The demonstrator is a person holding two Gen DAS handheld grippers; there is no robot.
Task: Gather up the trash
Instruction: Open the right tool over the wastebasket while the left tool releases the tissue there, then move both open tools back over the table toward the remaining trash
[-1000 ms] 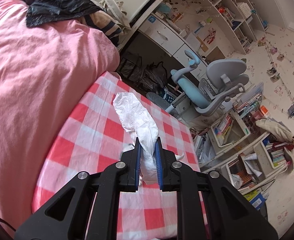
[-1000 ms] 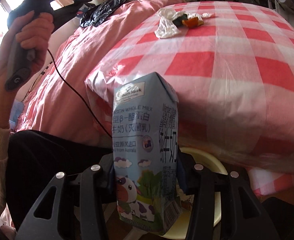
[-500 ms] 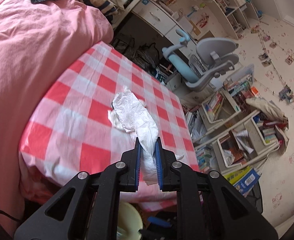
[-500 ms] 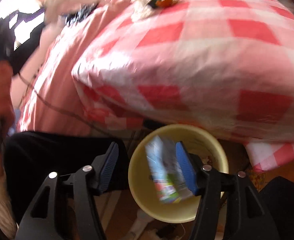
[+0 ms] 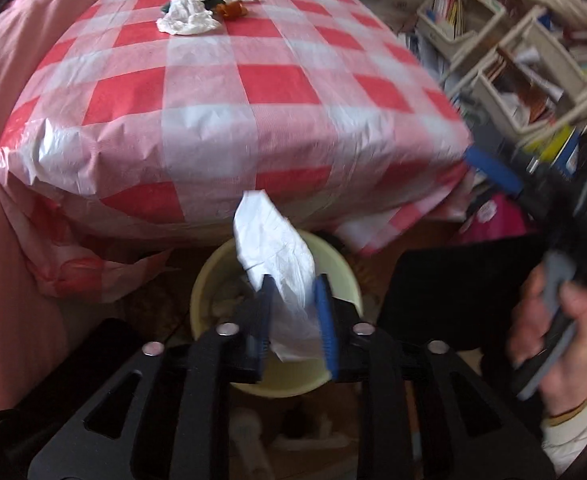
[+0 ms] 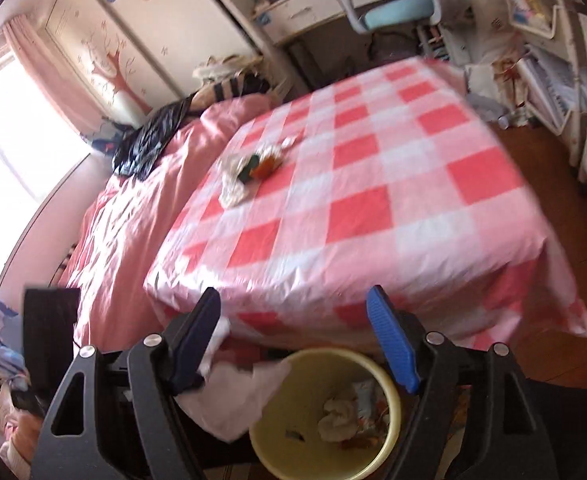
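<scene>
- My left gripper [image 5: 293,320], earlier clamping the crumpled white tissue [image 5: 277,256] above the checked tablecloth [image 5: 213,92], has been loosening; tissue sits slack between its jaws over the round yellow bin [image 5: 343,276].
- My right gripper [image 6: 293,344] gapes empty; the milk carton it held is gone.

- I see a tablecloth [image 5: 277,92] checked in red, pink and white.
- Near its far edge lie white tissues [image 5: 187,20] beside an orange scrap [image 5: 232,9].
- The tissue [image 5: 277,256] between my left gripper [image 5: 293,320] fingers is white.
- The bin [image 6: 389,390] is pale yellow.
- My right gripper [image 6: 293,336] has blue pads [image 6: 391,338] on black arms.
- The bedcover [image 6: 133,216] is plain pink.
</scene>
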